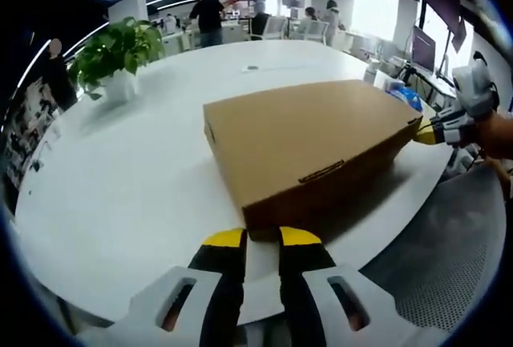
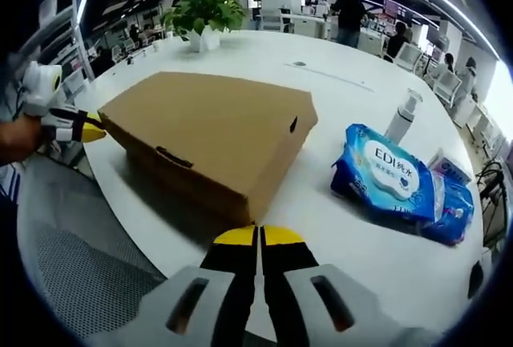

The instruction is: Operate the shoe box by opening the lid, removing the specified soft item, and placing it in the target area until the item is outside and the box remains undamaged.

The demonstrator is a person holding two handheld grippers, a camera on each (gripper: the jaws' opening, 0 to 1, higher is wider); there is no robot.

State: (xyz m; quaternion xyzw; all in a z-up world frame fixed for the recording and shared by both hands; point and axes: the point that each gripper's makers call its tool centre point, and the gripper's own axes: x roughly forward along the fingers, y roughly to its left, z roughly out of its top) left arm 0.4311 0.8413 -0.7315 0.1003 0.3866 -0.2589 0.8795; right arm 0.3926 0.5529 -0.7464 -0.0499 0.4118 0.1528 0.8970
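Closed box on table; your left gripper fingers slightly parted, right gripper fingers closed, both empty. Prying carelessly could tear the lid.

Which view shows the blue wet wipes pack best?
The right gripper view: the blue wet wipes pack lies whole on the table, right of the shoe box. The left gripper view catches just a blue sliver behind the box.
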